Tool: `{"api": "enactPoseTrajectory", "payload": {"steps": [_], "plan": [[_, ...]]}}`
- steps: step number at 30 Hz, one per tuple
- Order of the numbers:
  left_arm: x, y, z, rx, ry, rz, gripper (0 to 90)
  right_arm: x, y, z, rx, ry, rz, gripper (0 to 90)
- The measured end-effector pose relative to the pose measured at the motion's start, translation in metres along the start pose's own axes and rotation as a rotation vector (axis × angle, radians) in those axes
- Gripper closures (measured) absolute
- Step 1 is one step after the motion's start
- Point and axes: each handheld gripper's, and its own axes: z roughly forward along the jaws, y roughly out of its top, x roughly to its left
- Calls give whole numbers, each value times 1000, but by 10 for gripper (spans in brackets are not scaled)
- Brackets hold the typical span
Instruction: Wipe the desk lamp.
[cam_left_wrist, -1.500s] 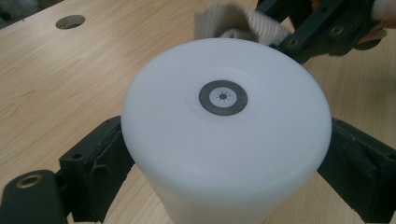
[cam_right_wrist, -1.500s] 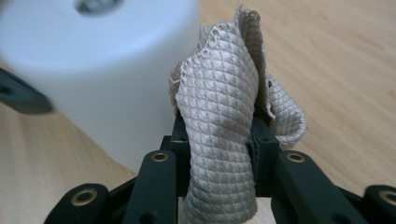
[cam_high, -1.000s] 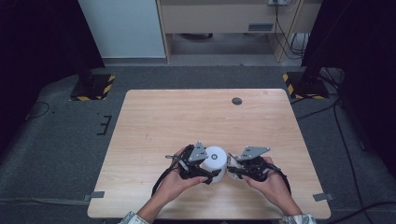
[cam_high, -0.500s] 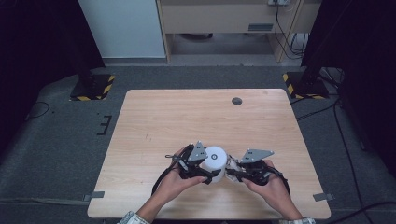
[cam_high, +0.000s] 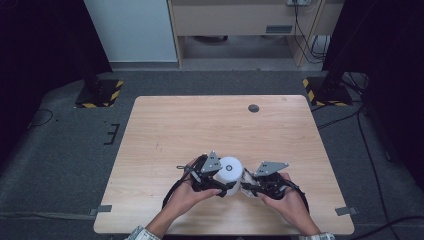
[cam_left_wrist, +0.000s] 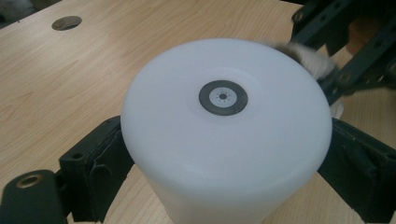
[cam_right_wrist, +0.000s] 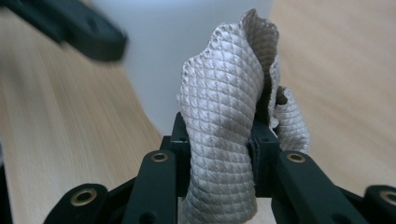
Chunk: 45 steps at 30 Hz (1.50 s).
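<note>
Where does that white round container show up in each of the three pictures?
High view: the white container stands near the table's front edge, between the two grippers.
Left gripper view: it sits in the middle, seen from above, with a black jaw at each side.
Right gripper view: its white wall rises behind the grey cloth.
Shared landmark: the wooden table.

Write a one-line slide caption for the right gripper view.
Right gripper pinches a quilted grey cloth beside the white container on the wooden table.
</note>
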Motion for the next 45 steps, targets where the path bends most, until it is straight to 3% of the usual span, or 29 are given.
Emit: {"api": "enactPoseTrajectory", "payload": {"steps": [4, 6, 20, 24, 27, 33, 35, 45], "plan": [[0, 0, 0, 0, -1, 0, 80, -2, 6, -13, -97, -4, 23, 698], [0, 0, 0, 0, 0, 1, 80, -3, 6, -12, -97, -2, 25, 698], [1, 0, 0, 4, 7, -1, 80, -3, -9, 18, 69, 13, 8, 692], [2, 0, 0, 4, 6, 1, 80, -2, -9, 19, 75, 12, 6, 694], [2, 0, 0, 4, 6, 1, 80, 1, -6, 13, 56, 9, -3, 695], [1, 0, 0, 4, 3, 1, 80, -1, 6, -10, -85, 10, 17, 696], [1, 0, 0, 5, 2, 3, 80, -1, 6, -12, -98, 11, 19, 696], [1, 0, 0, 7, 3, 6, 80, 0, -5, 9, 30, 20, 11, 691]]}}
